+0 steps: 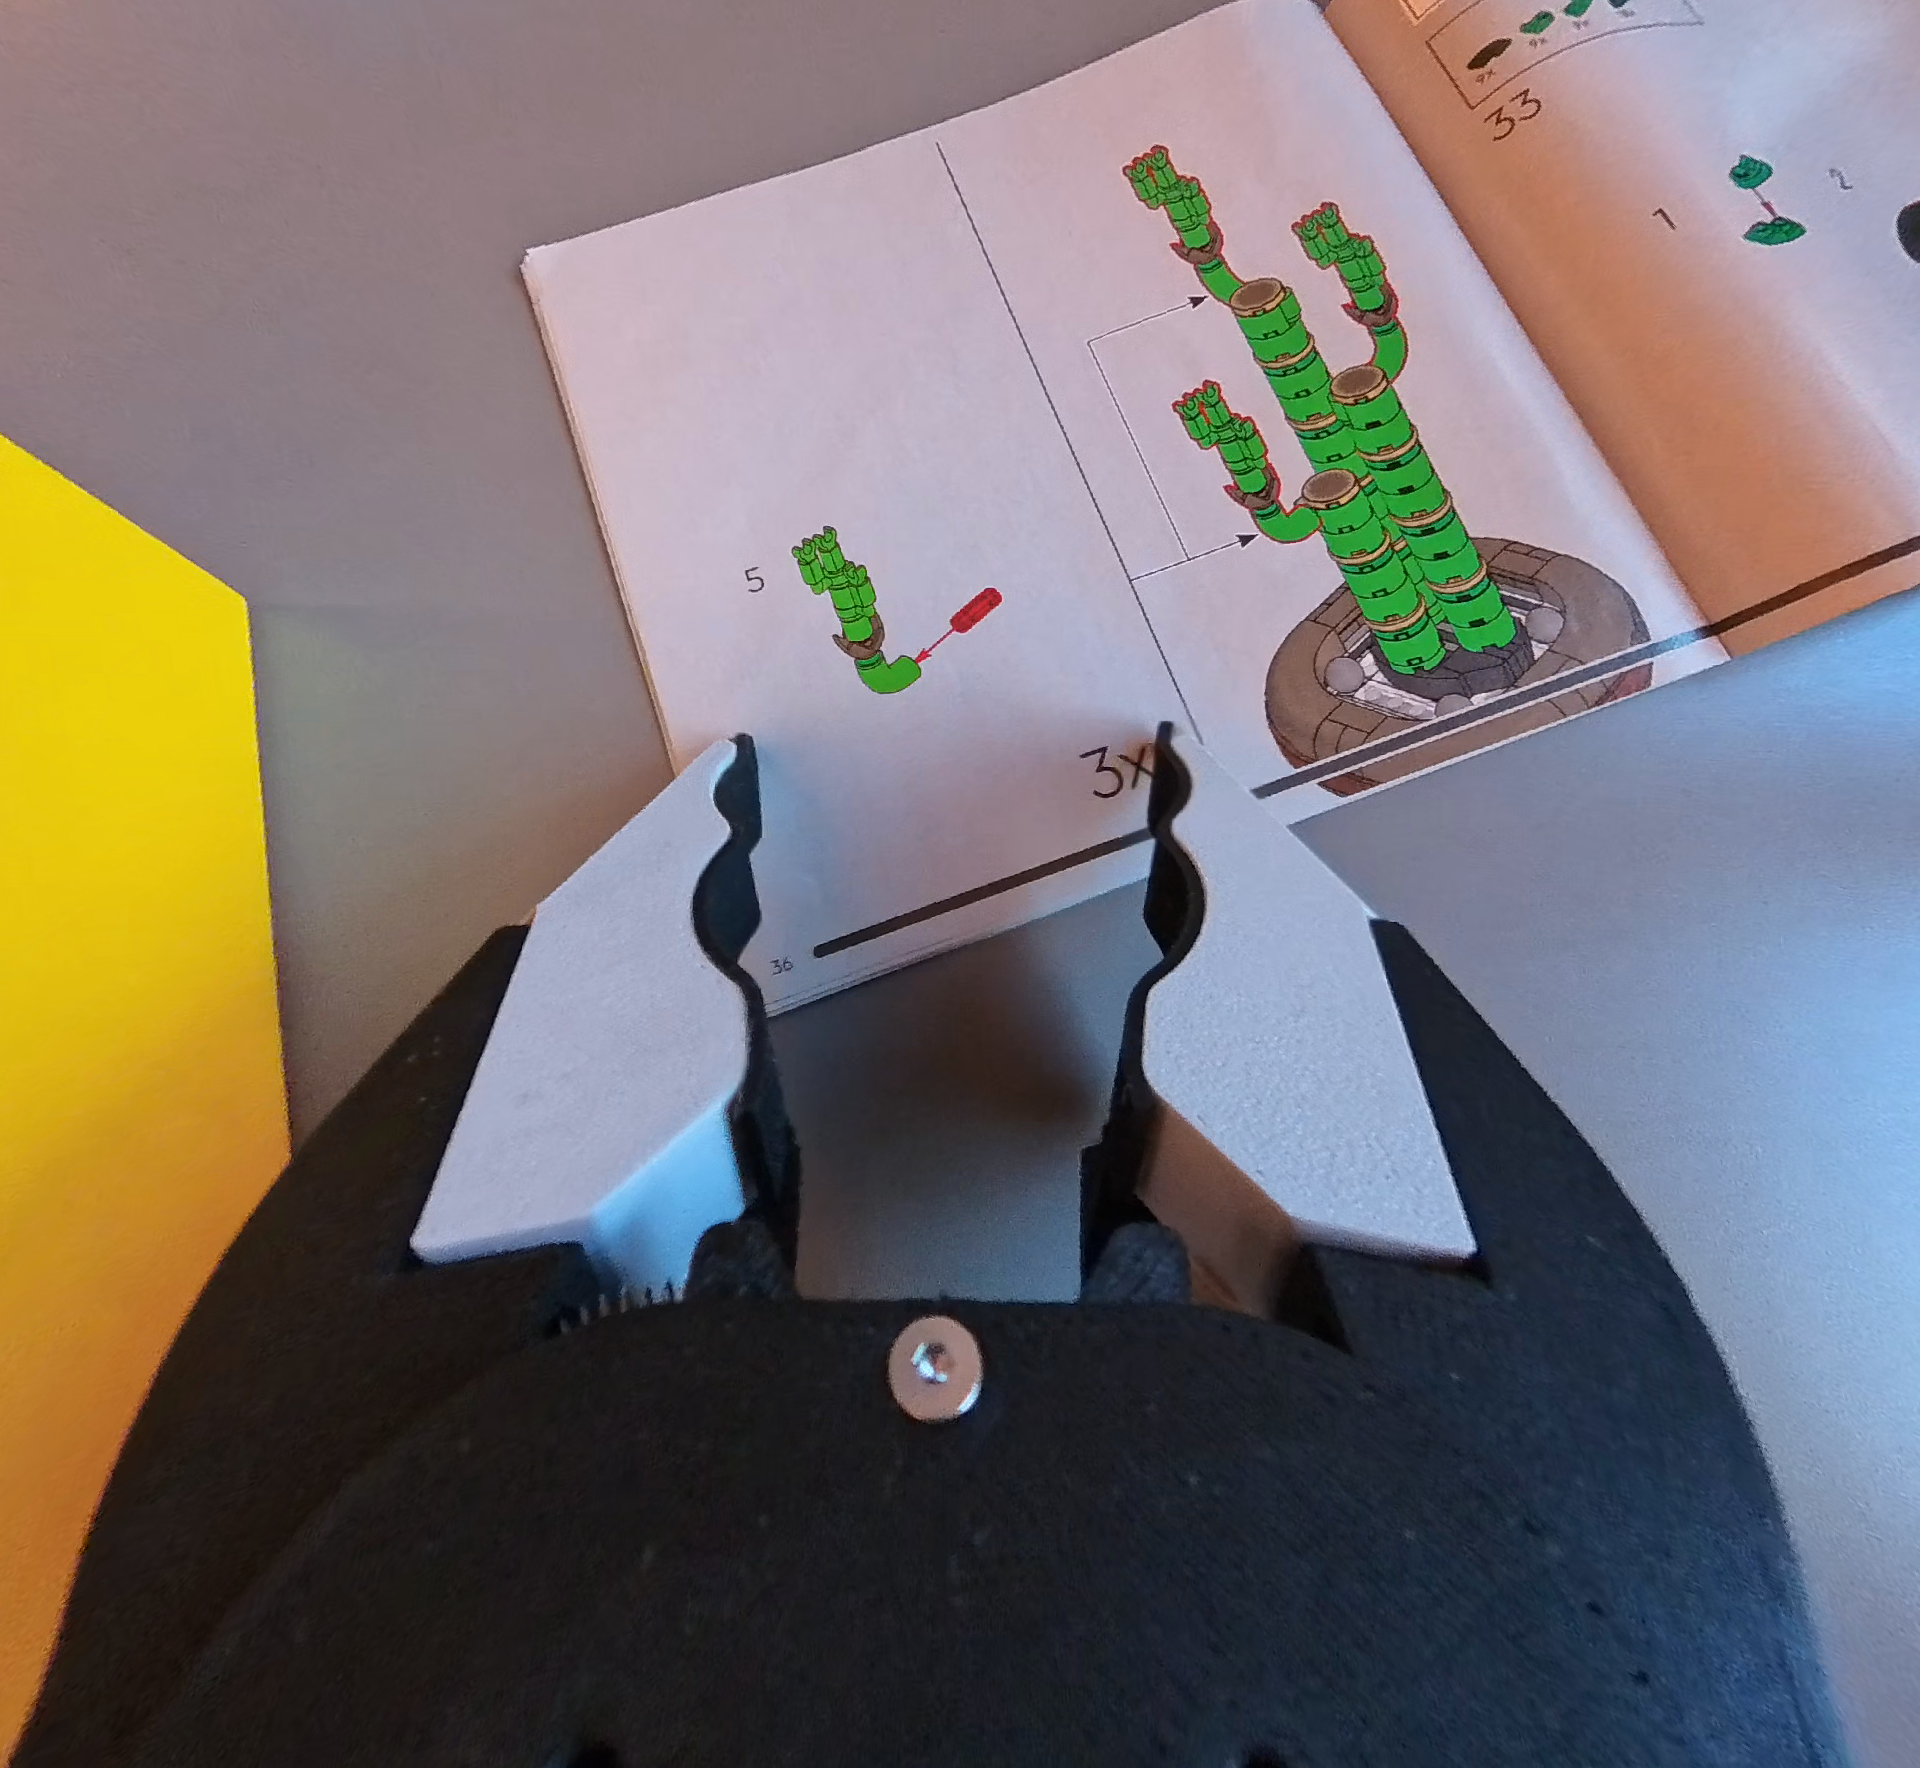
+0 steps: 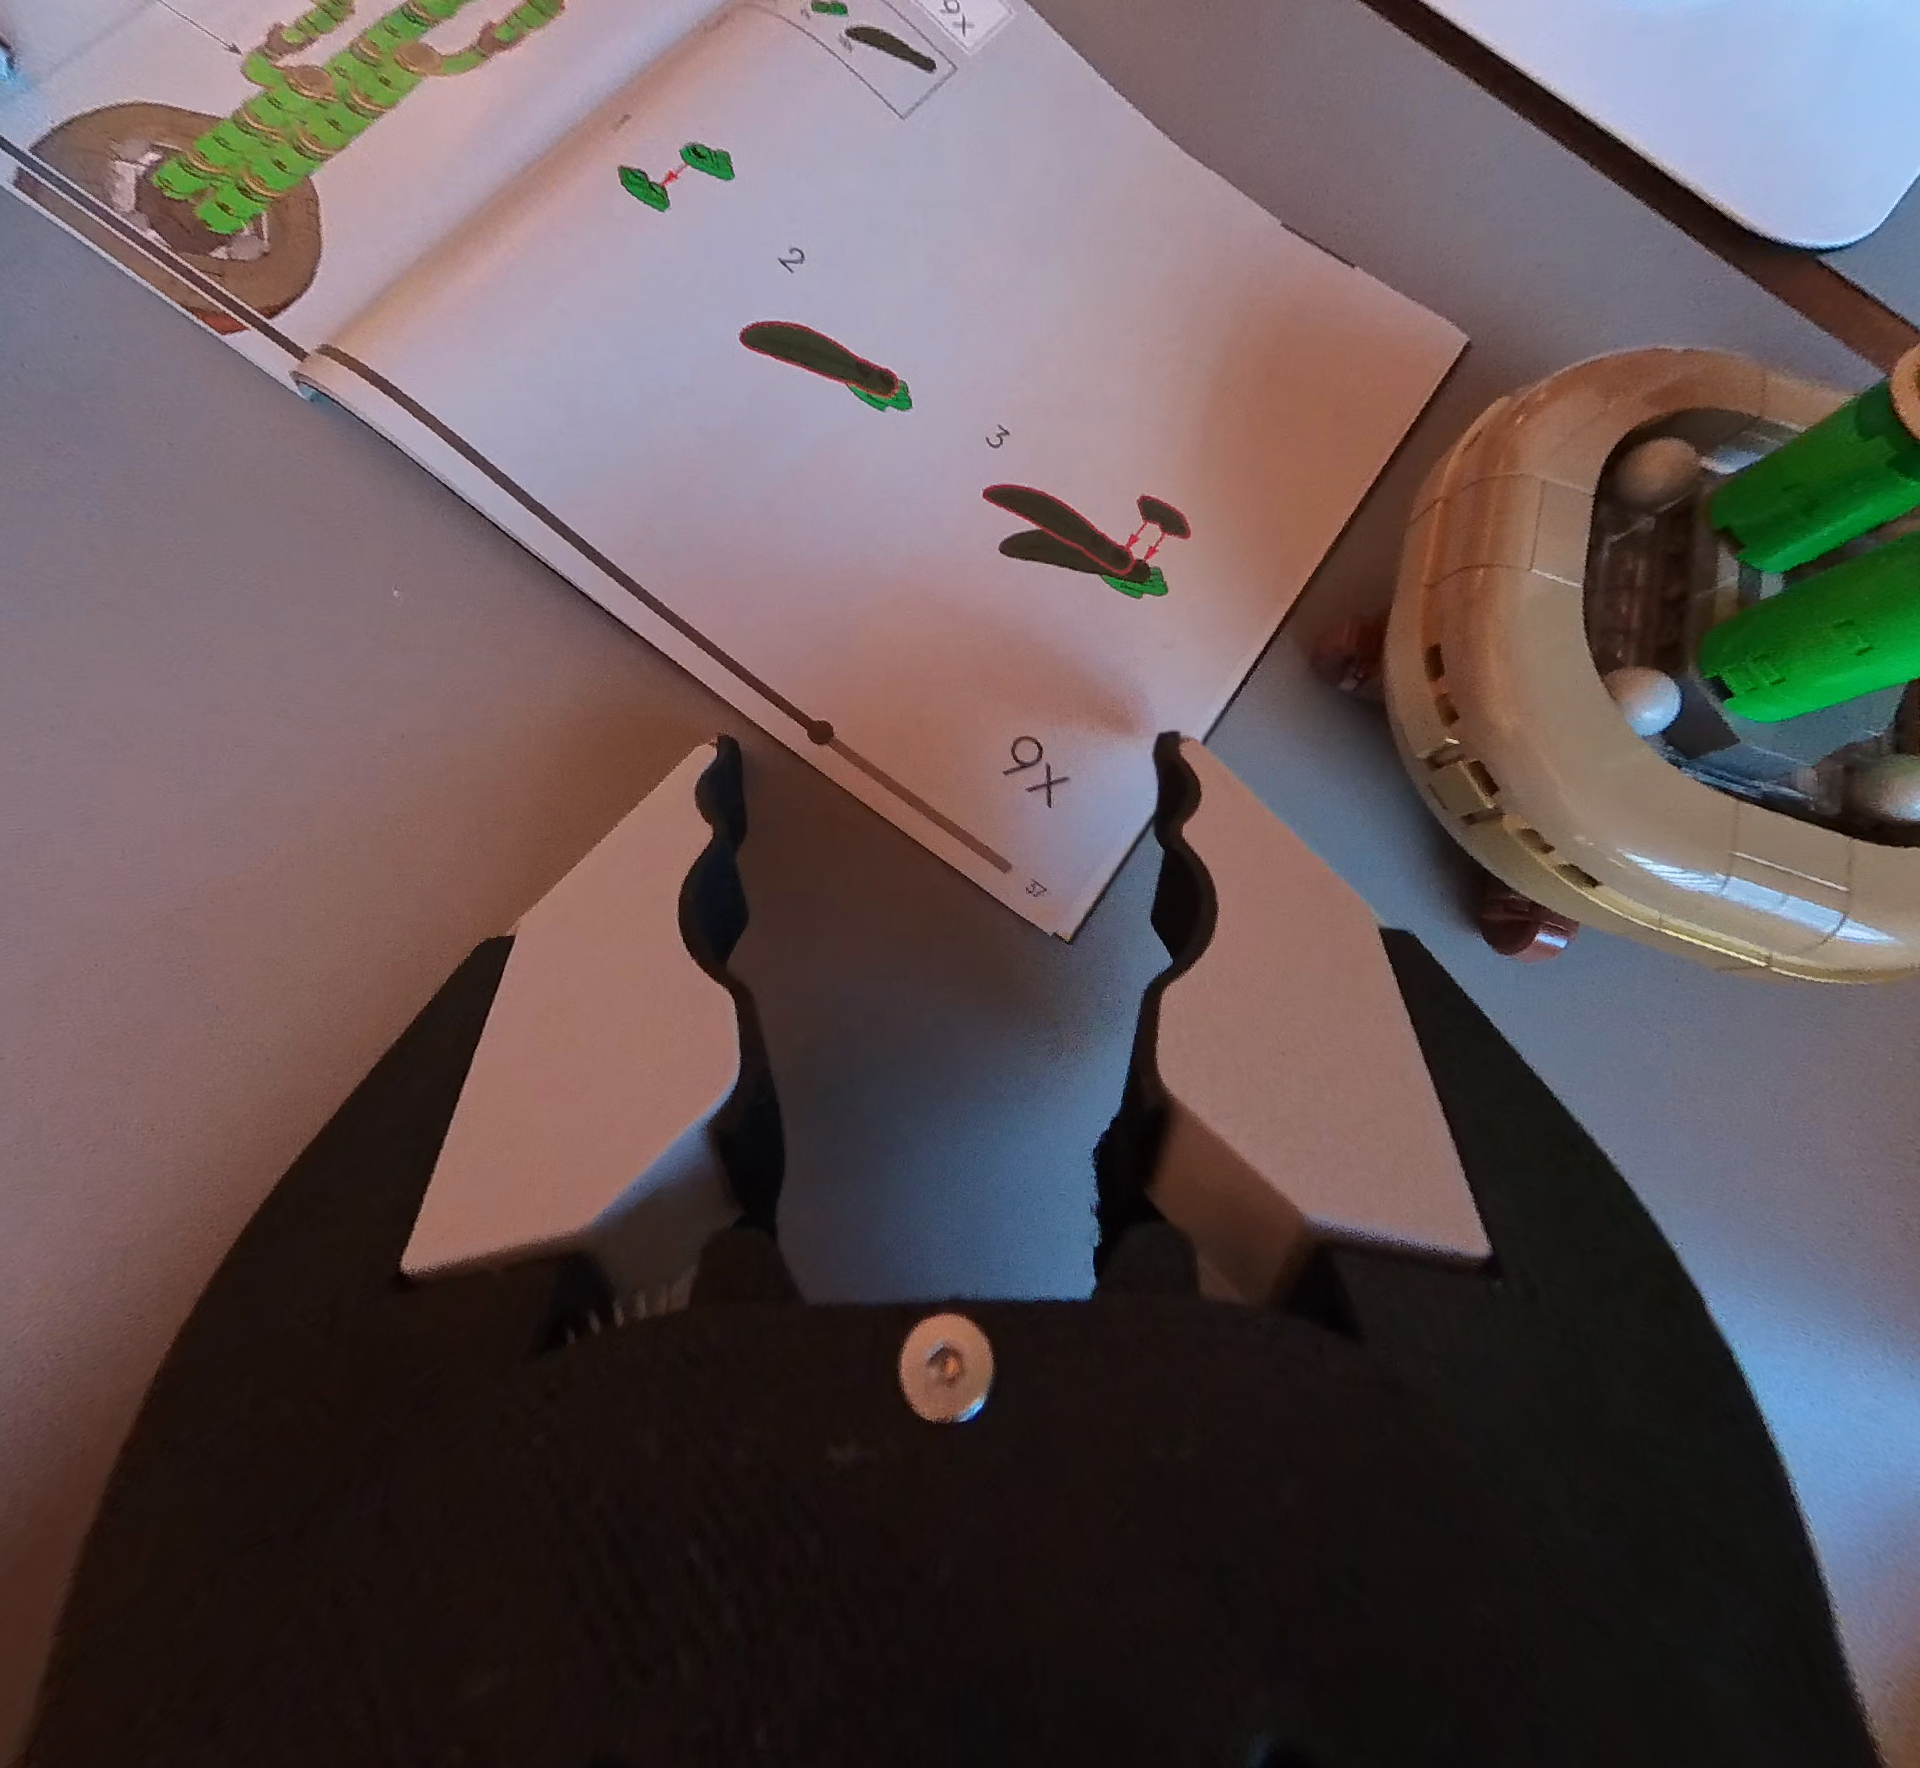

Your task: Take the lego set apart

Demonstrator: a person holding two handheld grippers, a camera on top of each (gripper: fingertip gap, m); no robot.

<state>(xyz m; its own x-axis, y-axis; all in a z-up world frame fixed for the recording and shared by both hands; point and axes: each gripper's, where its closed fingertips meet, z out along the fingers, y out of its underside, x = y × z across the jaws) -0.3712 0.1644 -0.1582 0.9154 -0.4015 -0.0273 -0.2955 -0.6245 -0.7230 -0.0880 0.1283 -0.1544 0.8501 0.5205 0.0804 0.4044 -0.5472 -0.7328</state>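
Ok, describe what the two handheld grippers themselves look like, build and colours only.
Both look alike. The left gripper and the right gripper each have a rounded, grainy matte black body with a silver screw at its middle. Two pale grey wedge-shaped fingers carry wavy black inner pads. No cables, markings or sleeves show in either wrist view.

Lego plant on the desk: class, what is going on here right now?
A person holds two handheld grippers above a grey table, and both are open and empty. The left gripper hovers over an open instruction booklet. The right gripper hovers at the booklet's near edge. The lego plant, green stems in a tan round pot, stands to its right, assembled as far as it shows and not touched by either gripper. Taking it apart has not begun.
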